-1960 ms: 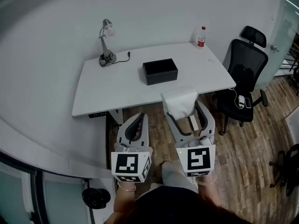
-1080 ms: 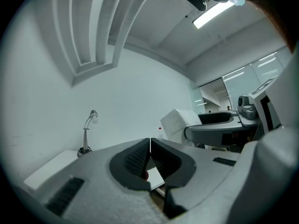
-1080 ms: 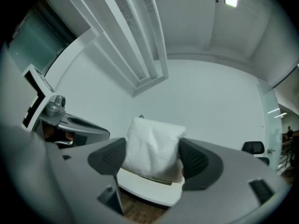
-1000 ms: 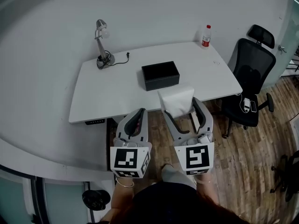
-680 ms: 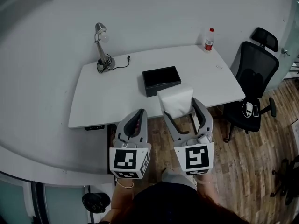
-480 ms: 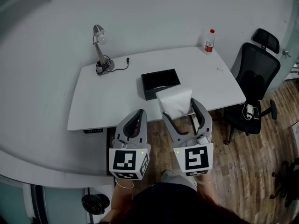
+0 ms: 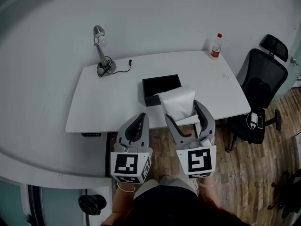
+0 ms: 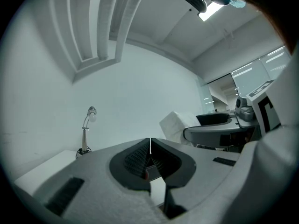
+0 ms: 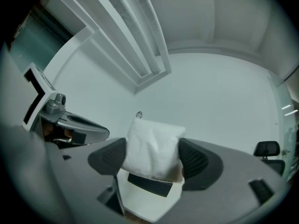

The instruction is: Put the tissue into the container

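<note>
Near the front edge of the tabletop (image 7: pixel 106 100), the tissue (image 7: pixel 178 102) is clamped in the fingers of the right gripper (image 7: pixel 185 111); those of the left gripper (image 7: pixel 138 119) are pressed together, empty. If released short of the container (image 7: pixel 157 84), the tissue would likely miss it.

Table layout, head view
The container (image 7: pixel 161 85) stands mid-table (image 7: pixel 108 102), near the front edge. Lamp (image 7: pixel 100 51) at rear left, bottle (image 7: pixel 216 46) at rear right, chair (image 7: pixel 263 91) right of the table. The tissue (image 7: pixel 178 102), between the right gripper (image 7: pixel 184 111) jaws, sits just before the container.
</note>
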A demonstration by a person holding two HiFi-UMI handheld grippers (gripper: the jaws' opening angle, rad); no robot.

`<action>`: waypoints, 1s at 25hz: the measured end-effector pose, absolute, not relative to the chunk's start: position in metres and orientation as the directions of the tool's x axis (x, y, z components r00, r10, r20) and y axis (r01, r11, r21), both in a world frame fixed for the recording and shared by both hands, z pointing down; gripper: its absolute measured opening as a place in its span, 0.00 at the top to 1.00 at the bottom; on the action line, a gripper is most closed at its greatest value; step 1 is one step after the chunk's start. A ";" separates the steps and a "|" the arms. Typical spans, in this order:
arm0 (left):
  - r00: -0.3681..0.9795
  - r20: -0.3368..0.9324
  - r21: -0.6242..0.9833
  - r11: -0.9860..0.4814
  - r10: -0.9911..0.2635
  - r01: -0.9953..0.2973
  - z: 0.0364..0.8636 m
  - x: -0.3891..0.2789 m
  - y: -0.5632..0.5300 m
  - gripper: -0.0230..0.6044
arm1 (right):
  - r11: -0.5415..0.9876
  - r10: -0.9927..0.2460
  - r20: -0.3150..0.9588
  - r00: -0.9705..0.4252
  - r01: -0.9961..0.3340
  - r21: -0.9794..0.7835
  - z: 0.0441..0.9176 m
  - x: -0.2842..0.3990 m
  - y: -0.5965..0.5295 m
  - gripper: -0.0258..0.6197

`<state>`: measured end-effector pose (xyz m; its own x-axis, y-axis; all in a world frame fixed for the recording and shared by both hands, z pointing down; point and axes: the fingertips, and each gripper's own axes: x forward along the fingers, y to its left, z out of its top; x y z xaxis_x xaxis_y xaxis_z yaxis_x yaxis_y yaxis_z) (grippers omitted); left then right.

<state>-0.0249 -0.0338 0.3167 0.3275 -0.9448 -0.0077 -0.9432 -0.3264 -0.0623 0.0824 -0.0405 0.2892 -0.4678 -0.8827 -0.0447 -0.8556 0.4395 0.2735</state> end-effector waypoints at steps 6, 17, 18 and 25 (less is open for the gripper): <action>0.287 0.010 -0.045 -0.287 -0.958 -0.957 0.323 -0.036 -0.044 0.92 | 0.462 -0.874 -0.024 -0.485 -0.845 0.270 0.295 0.081 -0.055 0.38; 0.305 0.010 -0.044 -0.305 -0.952 -0.951 0.323 -0.027 -0.069 0.92 | 0.466 -0.874 -0.009 -0.486 -0.843 0.269 0.299 0.084 -0.079 0.38; 0.309 0.010 -0.044 -0.309 -0.951 -0.950 0.323 -0.027 -0.073 0.92 | 0.464 -0.875 -0.009 -0.484 -0.844 0.269 0.299 0.083 -0.082 0.38; 0.319 0.011 -0.036 -0.319 -0.948 -0.947 0.323 -0.031 -0.099 0.92 | 0.472 -0.873 0.003 -0.487 -0.845 0.253 0.301 0.076 -0.106 0.39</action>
